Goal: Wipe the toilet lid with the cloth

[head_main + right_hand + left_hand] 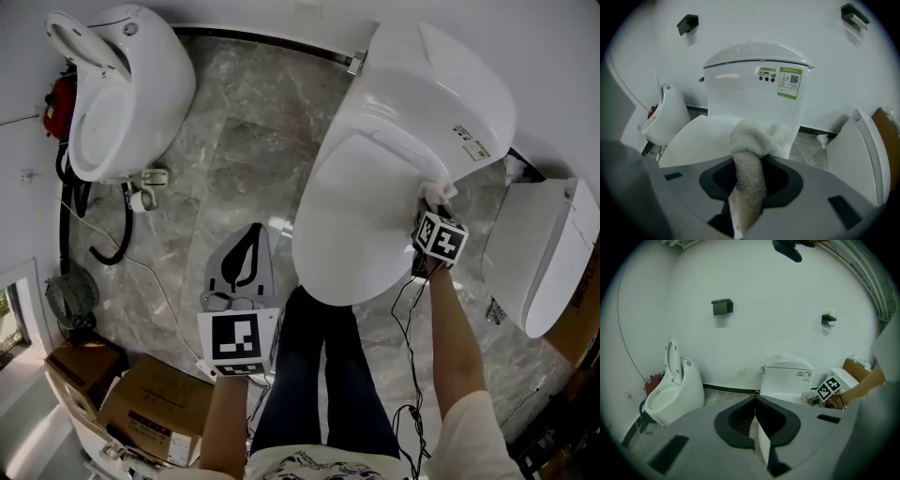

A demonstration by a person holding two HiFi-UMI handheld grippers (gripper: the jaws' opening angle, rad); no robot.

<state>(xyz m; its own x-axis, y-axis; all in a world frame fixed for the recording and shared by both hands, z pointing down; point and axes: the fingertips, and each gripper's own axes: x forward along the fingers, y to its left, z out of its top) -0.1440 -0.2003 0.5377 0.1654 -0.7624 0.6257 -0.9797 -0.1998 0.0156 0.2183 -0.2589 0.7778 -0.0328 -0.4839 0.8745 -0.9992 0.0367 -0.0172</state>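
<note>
Marble floor surrounds the toilet lid; the right gripper has its fingers clamped on the cloth at the lid's rear right edge by the tank — the left gripper has its fingers closed, empty. Best wiped with flat, overlapping strokes forward.

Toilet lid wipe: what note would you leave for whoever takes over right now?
Left gripper: shut, empty, over the floor left of the lid.
Right gripper: shut on the cloth, at the lid's rear right, by the tank.
Done: cloth gripped and at the lid.
Left: wipe across the lid; no telling how much is already wiped.
</note>
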